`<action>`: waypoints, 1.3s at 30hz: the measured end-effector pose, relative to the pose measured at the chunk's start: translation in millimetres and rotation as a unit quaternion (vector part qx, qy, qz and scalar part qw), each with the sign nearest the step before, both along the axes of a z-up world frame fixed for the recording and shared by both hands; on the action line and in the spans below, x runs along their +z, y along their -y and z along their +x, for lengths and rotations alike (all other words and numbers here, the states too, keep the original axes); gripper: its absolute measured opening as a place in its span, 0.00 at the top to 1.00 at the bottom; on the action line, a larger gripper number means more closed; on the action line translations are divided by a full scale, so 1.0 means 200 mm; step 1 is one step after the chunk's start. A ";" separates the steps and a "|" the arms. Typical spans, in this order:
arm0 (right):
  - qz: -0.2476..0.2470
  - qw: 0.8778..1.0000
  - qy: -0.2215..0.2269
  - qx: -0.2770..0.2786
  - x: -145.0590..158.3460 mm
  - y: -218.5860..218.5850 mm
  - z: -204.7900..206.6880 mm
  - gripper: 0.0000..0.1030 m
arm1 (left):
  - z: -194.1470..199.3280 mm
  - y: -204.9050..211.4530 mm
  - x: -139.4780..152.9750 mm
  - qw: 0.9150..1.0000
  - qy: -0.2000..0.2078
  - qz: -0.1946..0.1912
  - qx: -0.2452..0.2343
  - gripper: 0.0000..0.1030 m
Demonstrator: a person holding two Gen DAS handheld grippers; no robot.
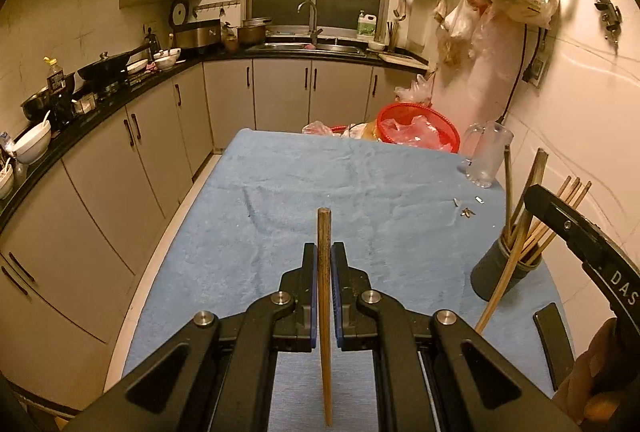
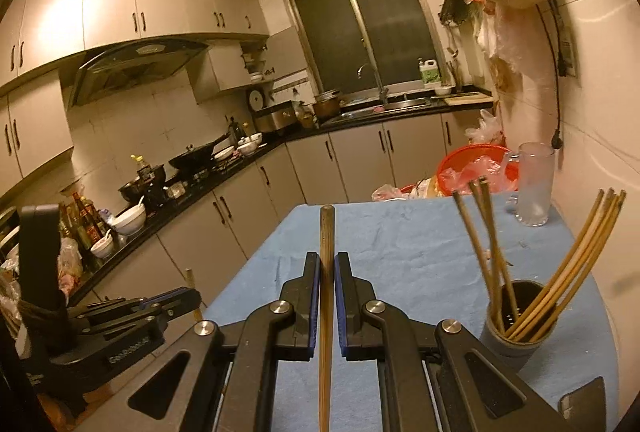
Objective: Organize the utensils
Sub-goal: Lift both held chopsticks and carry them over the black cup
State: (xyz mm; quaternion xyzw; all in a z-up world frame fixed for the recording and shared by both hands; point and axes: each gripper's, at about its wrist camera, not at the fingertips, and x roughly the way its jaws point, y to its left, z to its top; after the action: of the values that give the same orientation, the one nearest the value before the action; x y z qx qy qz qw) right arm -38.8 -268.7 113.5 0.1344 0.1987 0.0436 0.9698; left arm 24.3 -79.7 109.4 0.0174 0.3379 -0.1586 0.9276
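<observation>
My left gripper is shut on a brown wooden chopstick that stands upright between its blue pads, above the blue-cloth table. My right gripper is shut on a second chopstick in the same way. A dark round holder with several chopsticks leaning in it stands at the table's right edge, right of and below both grippers; in the right wrist view the holder is at lower right. The left gripper shows at the lower left of the right wrist view.
A clear glass mug and a red basket with plastic bags stand at the table's far right. Small metal bits lie on the cloth. A flat black object lies near the holder. A cluttered counter runs along the left.
</observation>
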 end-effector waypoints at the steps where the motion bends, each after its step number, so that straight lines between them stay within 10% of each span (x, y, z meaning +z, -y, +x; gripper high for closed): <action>1: 0.001 1.000 0.003 -0.002 0.00 0.01 -0.01 0.92 | -0.01 0.00 0.01 1.000 0.001 -0.001 -0.002 0.93; 39: -0.021 0.980 0.110 -0.161 0.32 0.61 -0.25 0.92 | -0.15 0.54 0.52 0.988 0.047 -0.047 -0.140 0.94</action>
State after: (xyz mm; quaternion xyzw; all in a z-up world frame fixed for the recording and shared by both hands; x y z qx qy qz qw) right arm -89.1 -391.5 177.5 0.1383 0.0673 -0.1032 0.9827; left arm -6.3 -187.2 213.2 0.0283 0.2801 -0.3014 0.9110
